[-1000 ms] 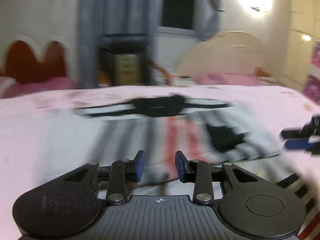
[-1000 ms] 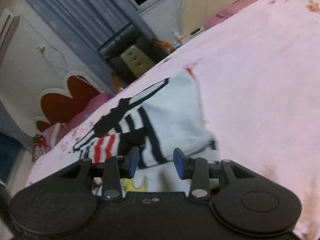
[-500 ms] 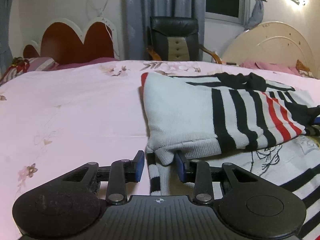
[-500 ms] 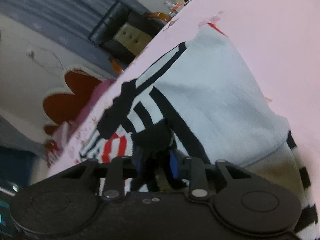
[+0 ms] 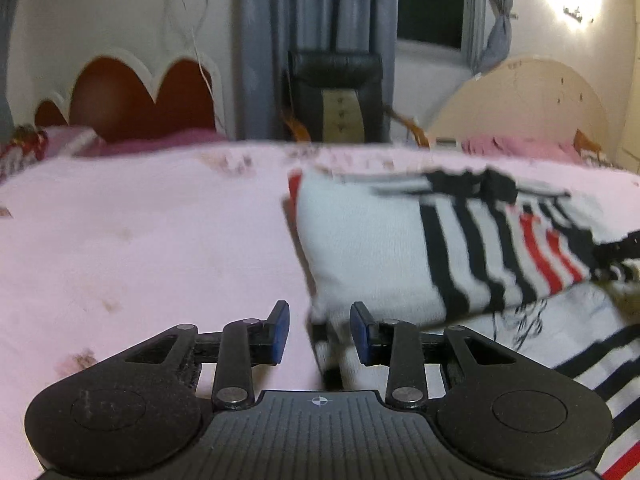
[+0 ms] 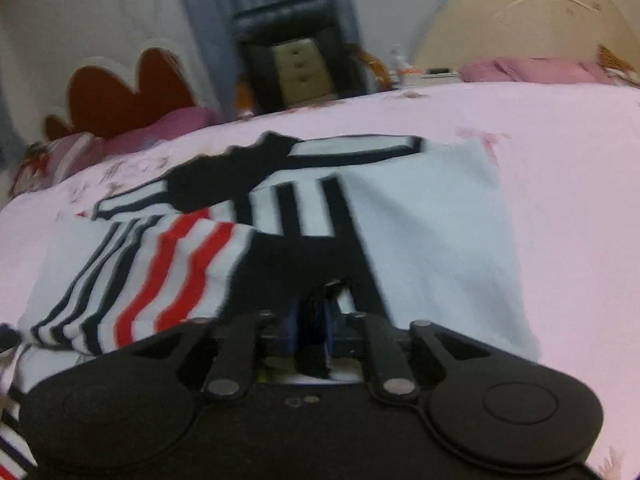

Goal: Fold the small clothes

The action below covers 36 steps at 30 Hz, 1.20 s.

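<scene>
A white knit sweater (image 5: 372, 248) with black and red stripes lies partly folded on the pink bed. My left gripper (image 5: 319, 334) is open, low over the sheet, with the sweater's near corner between its blue pads. My right gripper (image 6: 310, 326) is shut on the sweater's black cuff (image 6: 316, 264), where a striped sleeve (image 6: 160, 272) is folded across the body. The right gripper shows at the right edge of the left wrist view (image 5: 616, 254).
The pink floral bedsheet (image 5: 140, 240) spreads to the left and far side. A red heart-shaped headboard (image 5: 132, 100), a black chair (image 5: 336, 96), grey curtains and a cream headboard (image 5: 516, 108) stand behind the bed.
My right gripper closed on the black cuff and swung level. My left gripper pulled back slightly and stayed open at the sweater's corner.
</scene>
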### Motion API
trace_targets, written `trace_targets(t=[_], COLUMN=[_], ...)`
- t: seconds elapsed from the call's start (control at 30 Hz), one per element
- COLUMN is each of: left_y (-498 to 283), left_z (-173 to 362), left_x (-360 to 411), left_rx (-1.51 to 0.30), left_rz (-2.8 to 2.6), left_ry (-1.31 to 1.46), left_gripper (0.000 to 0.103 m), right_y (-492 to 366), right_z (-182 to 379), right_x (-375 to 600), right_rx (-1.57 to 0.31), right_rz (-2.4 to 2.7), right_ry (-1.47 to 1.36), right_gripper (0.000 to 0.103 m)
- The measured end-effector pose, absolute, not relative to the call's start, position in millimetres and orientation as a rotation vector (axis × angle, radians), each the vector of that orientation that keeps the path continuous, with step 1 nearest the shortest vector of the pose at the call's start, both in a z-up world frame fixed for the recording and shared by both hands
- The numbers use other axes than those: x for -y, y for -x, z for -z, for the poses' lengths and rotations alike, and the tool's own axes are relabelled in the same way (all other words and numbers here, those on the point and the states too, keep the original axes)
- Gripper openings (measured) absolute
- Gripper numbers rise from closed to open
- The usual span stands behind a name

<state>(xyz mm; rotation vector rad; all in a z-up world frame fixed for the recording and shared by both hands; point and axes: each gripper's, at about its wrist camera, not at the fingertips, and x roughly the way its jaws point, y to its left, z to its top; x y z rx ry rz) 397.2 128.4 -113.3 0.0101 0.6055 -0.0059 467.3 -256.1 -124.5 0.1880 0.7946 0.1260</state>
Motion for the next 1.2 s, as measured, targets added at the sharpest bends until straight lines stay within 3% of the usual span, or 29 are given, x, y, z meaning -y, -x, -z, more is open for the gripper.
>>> trace_targets(t=[0.13,0.3,0.7,0.73,0.77,0.83,0.97,1.03,1.2], left_y=[-415.9,-462.8,-549.3,-557.9,-564.9,-572.9,-563.5,-541.8,-503.7], left_z=[103.2,137.7,131.7,135.5,138.9,141.1,130.4,116.4,122.2], left_x=[-102.9,-69.0,-97.7,-101.6,-106.8,-116.1,-121.8,-116.9,-42.6], left_rx=[-0.579,-0.675,-0.644,-0.656,-0.657,-0.666,-0.649,-0.579,-0.56], left_rz=[0.1,0.157,0.057,0.053,0.049,0.034,-0.016,0.011,0.215], left_ry=[-0.018,0.0,0.008,0.002,0.001,0.018,0.001,0.021,-0.045], left_gripper=[0.034,0.039,0.04,0.042,0.051,0.054,0.054,0.055,0.055], right_y=[-453.4,-471.8,-519.9,-528.8,-537.6,-551.8,-560.1,-541.2,-499.0], right_z=[105.7,118.3,116.6,118.8,121.8,130.0,130.4,112.5,107.7], right_x=[254.7,209.5,199.2,196.3,192.9,187.9,202.6,209.9,202.0], right_rx=[-0.713,-0.766,-0.735,-0.742,-0.749,-0.768,-0.78,-0.712,-0.684], right_rz=[-0.142,-0.21,-0.184,-0.189,-0.194,-0.172,-0.129,-0.117,-0.236], right_ry=[-0.223,-0.068,-0.083,-0.077,-0.062,-0.007,-0.037,-0.057,-0.068], right_gripper=[0.022,0.019,0.022,0.022,0.022,0.021,0.017,0.024,0.024])
